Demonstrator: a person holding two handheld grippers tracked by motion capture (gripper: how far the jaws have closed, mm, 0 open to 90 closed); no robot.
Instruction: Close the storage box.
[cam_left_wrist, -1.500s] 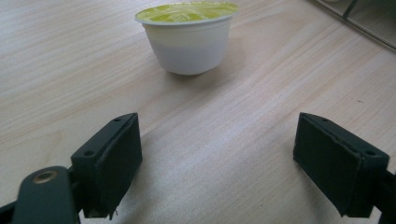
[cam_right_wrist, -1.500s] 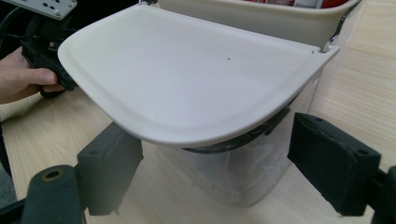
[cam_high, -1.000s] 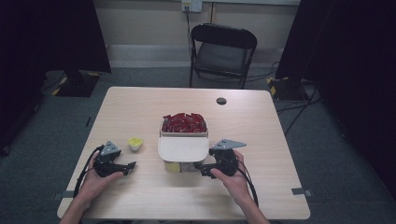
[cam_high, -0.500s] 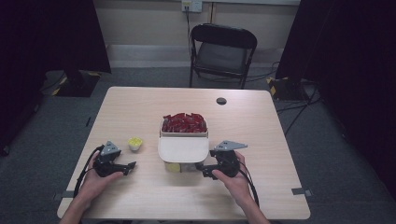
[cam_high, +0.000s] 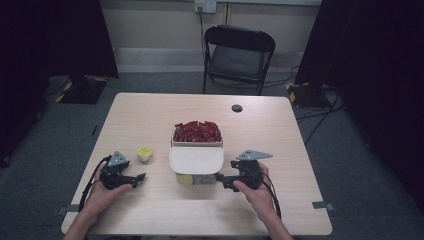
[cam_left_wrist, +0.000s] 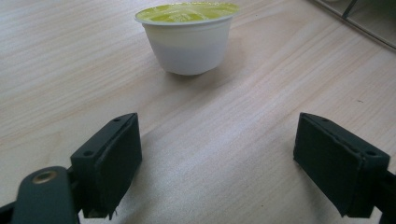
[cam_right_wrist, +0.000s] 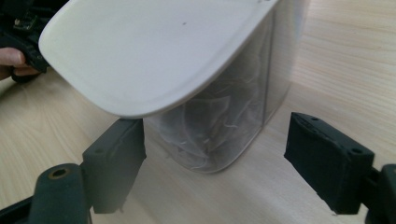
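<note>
High view: right gripper (cam_high: 223, 179), jaws spread and pinching nothing, sits at the container (cam_high: 196, 162) mid-table, likely lined up for its white lid (cam_right_wrist: 154, 51). Left gripper (cam_high: 136, 178), jaws wide, rests short of the yellow-topped cup (cam_left_wrist: 187, 35), likely waiting.

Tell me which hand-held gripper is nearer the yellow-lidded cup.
Left. The left hand-held gripper sits just short of the yellow-lidded cup; the right hand-held gripper is beyond the white container.

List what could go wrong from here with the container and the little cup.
The right tongs stand open around the clear container's corner, under its overhanging white lid; lifting could knock the lid. The container may slide. The left tongs are open short of the yellow-topped cup, which could tip if nudged.
</note>
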